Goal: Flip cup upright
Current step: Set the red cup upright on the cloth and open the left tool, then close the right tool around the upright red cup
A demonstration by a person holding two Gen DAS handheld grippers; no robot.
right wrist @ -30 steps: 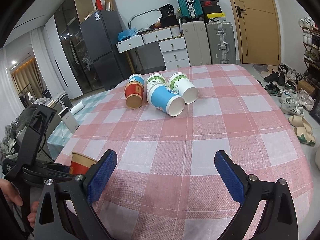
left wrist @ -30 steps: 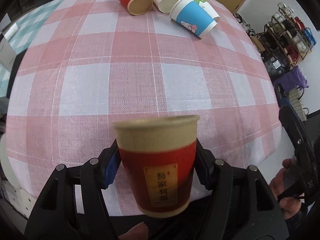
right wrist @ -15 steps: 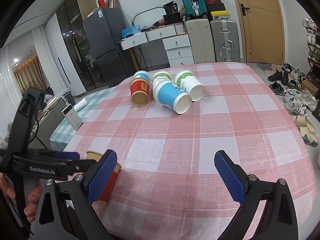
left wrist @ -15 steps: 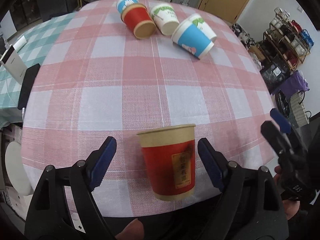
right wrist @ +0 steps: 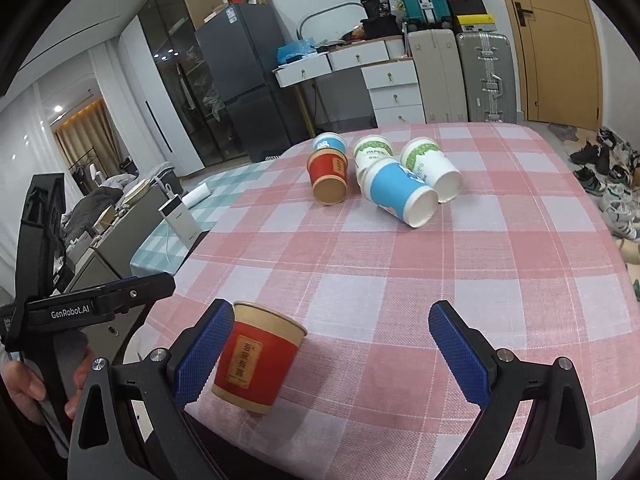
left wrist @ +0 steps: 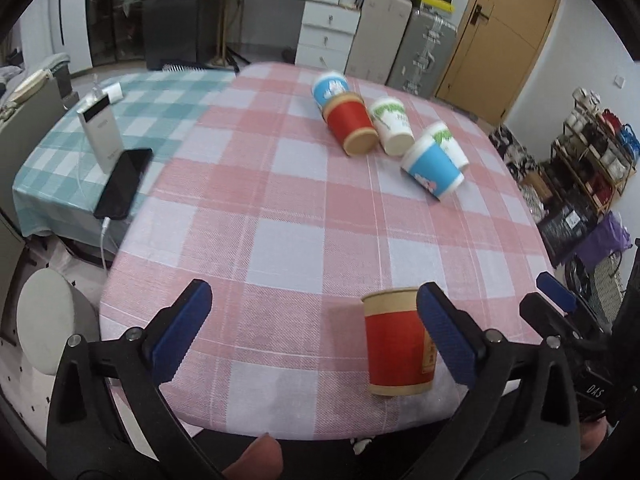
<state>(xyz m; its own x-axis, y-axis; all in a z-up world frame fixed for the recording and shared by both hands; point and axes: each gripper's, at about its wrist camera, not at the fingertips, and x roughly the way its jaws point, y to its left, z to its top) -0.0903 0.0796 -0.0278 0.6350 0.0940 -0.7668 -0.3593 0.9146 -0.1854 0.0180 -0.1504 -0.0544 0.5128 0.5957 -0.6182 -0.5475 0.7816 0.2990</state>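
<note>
A red paper cup (left wrist: 396, 344) stands upright near the front edge of the pink checked table (left wrist: 288, 216); it also shows in the right wrist view (right wrist: 256, 358). My left gripper (left wrist: 316, 334) is open and empty, with the cup just inside its right finger. My right gripper (right wrist: 332, 354) is open and empty, with the cup beside its left finger. Several cups lie on their sides at the far end: a red one (left wrist: 350, 124), a blue one (left wrist: 432, 168) and white-green ones (left wrist: 394, 126).
A lower table with a teal checked cloth (left wrist: 132, 120) stands at the left and carries a white power bank (left wrist: 100, 136) and a black phone (left wrist: 124, 182). A shoe rack (left wrist: 596, 152) is at the right. Suitcases and drawers stand behind the table.
My left gripper has let go of the red cup, opened wide and drawn back and to the left. The cup now stands upright on the table. My right gripper stays open.
</note>
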